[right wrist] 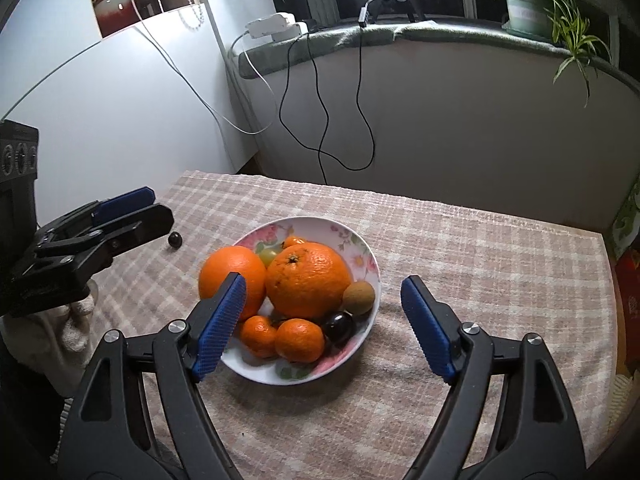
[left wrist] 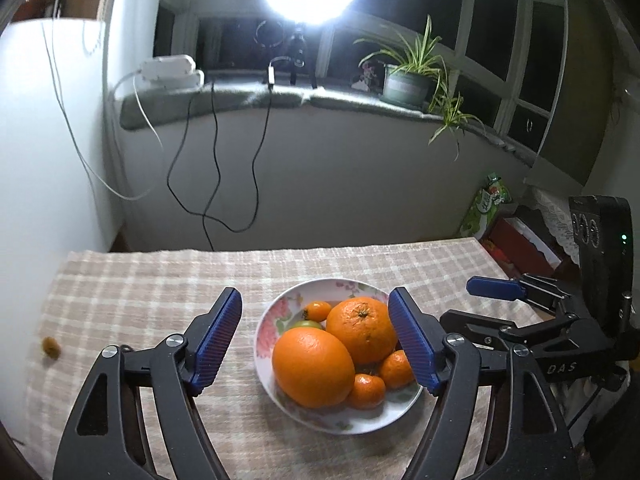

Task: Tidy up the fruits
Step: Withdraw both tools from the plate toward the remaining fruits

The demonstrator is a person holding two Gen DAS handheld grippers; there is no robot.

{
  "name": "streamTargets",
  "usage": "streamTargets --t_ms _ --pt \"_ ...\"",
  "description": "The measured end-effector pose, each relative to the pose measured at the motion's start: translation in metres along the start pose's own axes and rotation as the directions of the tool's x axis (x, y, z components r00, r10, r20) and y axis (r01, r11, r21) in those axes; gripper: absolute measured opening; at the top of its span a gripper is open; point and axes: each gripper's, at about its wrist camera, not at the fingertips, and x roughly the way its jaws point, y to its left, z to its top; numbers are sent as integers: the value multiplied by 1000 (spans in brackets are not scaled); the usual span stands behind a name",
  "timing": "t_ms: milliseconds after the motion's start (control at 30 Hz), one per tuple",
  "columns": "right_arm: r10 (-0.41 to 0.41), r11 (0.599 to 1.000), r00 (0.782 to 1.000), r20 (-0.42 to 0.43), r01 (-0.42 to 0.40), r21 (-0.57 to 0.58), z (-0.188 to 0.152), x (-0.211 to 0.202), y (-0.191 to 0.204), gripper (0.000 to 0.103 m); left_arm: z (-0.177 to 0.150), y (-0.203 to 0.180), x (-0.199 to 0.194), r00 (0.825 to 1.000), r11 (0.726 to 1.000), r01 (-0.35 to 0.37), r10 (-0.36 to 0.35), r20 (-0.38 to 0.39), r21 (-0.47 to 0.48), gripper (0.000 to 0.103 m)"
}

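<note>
Glossy ceramic bowl (right wrist: 362, 248), dimpled oranges (right wrist: 308, 280), coarse woven checked tablecloth (right wrist: 460, 248), ribbed claw pads (right wrist: 219, 330)

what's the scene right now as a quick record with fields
surface: checked cloth
bowl: floral bowl at centre
in bowl: two big oranges, small mandarins, dark fruit, brown fruit, greenish fruit
loose: one small fruit on the cloth
left tongs: open, empty
right tongs: open, empty
</note>
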Motion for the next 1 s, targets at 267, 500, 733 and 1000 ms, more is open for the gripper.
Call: streamTargets --t_ms 267,500,733,1000 --pt "4 999 1000 14 -4 -43 -1 -4 22 82 -3 -3 -29 998 1000 -16 15 57 23 76" --pt "14 997 1000 13 -13 -78 0 -1 38 82 -6 2 -41 997 999 -33 31 76 23 76" --pt "27 995 999 30 -24 -97 1 -1 51 82 -12 12 -51 995 999 -46 45 89 15 76" --pt "41 995 997 68 -35 -90 5 1 61 82 -31 42 -56 996 998 -55 58 70 -39 76"
